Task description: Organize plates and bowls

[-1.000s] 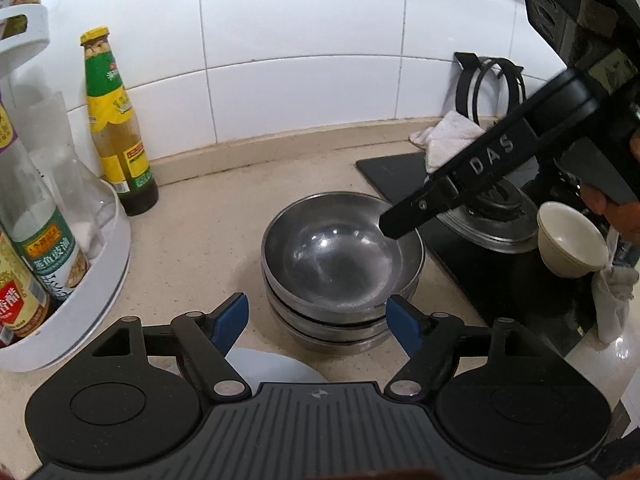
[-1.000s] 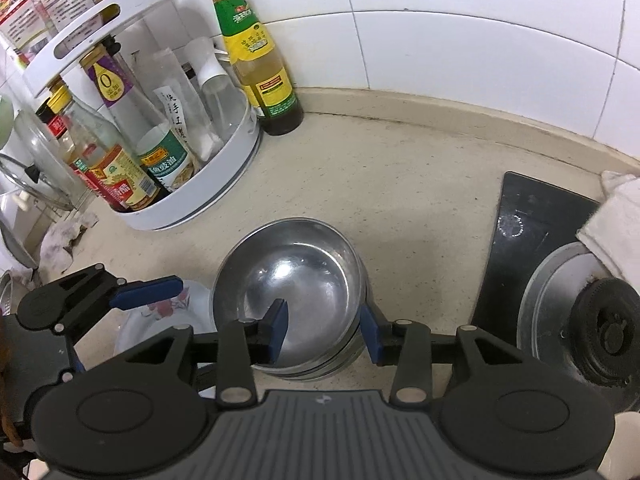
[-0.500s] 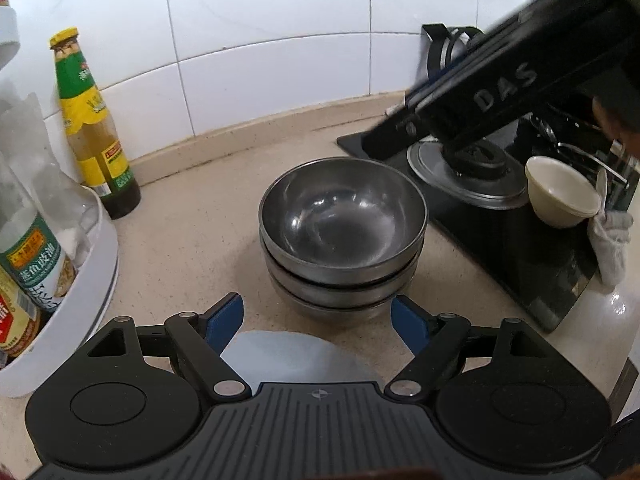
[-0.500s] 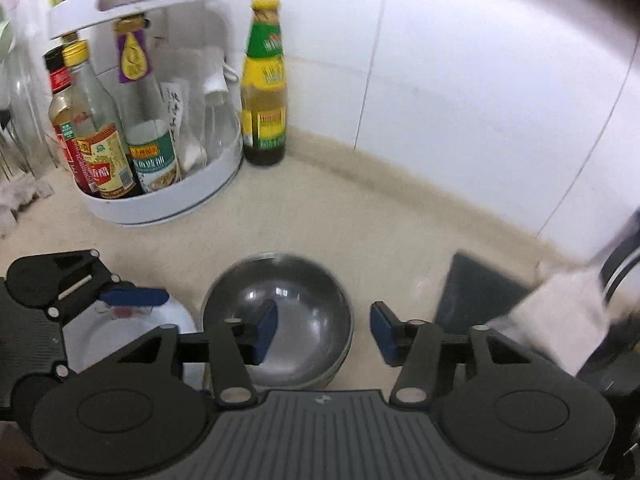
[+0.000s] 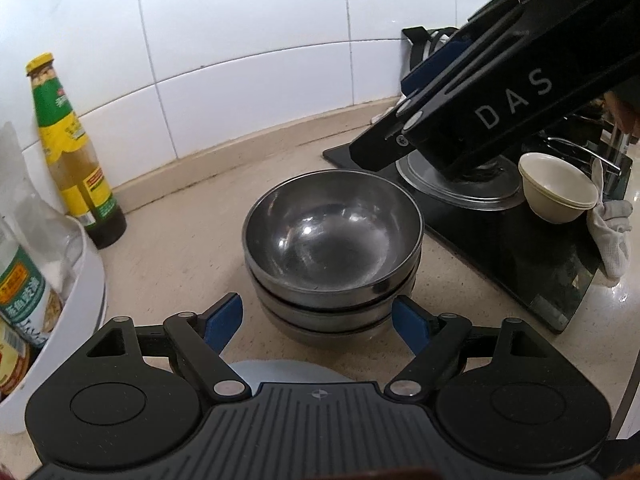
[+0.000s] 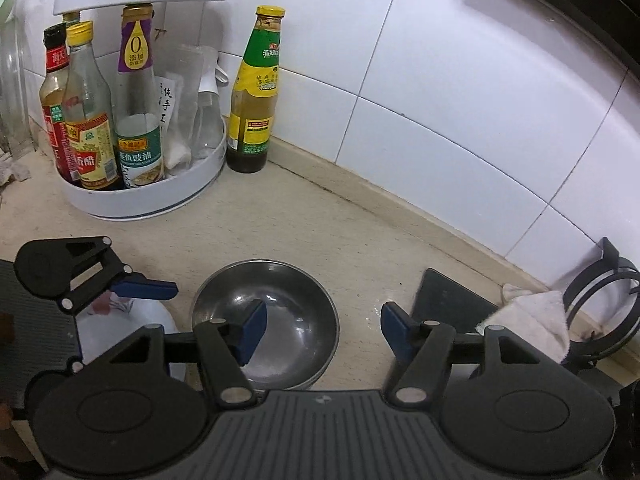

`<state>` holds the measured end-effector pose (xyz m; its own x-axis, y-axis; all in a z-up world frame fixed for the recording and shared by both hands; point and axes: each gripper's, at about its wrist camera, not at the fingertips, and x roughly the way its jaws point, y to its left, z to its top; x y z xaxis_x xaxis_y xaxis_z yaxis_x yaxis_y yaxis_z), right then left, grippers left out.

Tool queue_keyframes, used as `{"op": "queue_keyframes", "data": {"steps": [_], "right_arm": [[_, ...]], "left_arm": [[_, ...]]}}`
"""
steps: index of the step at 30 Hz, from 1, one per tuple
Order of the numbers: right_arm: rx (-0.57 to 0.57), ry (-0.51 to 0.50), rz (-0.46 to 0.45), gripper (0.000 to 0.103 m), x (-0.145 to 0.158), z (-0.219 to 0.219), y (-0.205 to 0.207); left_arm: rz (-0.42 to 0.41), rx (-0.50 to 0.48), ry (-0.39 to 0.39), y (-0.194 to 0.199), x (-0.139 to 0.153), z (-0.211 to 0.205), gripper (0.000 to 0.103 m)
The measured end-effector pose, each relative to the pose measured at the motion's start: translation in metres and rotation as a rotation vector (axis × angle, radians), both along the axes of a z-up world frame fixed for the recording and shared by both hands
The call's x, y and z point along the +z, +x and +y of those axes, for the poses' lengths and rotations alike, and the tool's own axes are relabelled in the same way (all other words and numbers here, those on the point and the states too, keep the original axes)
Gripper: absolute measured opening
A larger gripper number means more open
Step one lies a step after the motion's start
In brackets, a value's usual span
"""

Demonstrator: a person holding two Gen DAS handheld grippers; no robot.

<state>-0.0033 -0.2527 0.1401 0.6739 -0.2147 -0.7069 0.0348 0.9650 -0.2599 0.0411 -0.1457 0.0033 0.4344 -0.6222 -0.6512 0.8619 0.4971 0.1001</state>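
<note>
A stack of three steel bowls point(image 5: 332, 248) stands on the beige counter; it also shows in the right wrist view point(image 6: 288, 320). My left gripper point(image 5: 318, 322) is open and empty, low and just in front of the stack. A white plate point(image 5: 280, 370) lies under it; the right wrist view shows its flower print point(image 6: 120, 320). My right gripper point(image 6: 320, 332) is open and empty, raised above the stack's right side. Its body point(image 5: 480, 108) hangs over the stove in the left wrist view. A small cream bowl point(image 5: 556, 188) sits on the stove's right part.
A white turntable rack point(image 6: 160, 196) with several bottles stands at the left, a yellow-labelled sauce bottle point(image 6: 254, 92) beside it. A black glass stove point(image 5: 500, 240) with a burner lies right of the bowls, with a white cloth point(image 6: 532, 320) at its back. Tiled wall behind.
My right gripper rose and pulled back from the bowl stack, and its jaws opened wider. My left gripper drew slightly nearer the stack. The bowls did not move.
</note>
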Motion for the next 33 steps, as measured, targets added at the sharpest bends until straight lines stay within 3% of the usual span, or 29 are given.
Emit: {"op": "queue_keyframes", "data": {"steps": [10,15,21,28,33], "right_arm": [[-0.025,-0.017,0.008,0.062,-0.005,0.002,0.003],[-0.044,-0.009,0.021,0.063,-0.009,-0.002,0.007],[-0.065,0.010,0.024,0.066,-0.014,-0.011,0.014],[-0.155,0.184,0.049,0.066,-0.024,-0.051,0.033],[-0.210,0.329,0.065,0.066,-0.036,-0.077,0.038]], "left_arm": [[-0.024,-0.069,0.019,0.006,-0.013,-0.010,0.093],[0.009,-0.095,0.020,0.014,-0.020,-0.013,0.094],[0.026,-0.114,0.005,0.026,-0.024,-0.026,0.103],[0.025,-0.142,-0.035,0.044,-0.028,-0.045,0.103],[-0.038,-0.253,-0.001,0.051,-0.026,-0.032,0.103]]}}
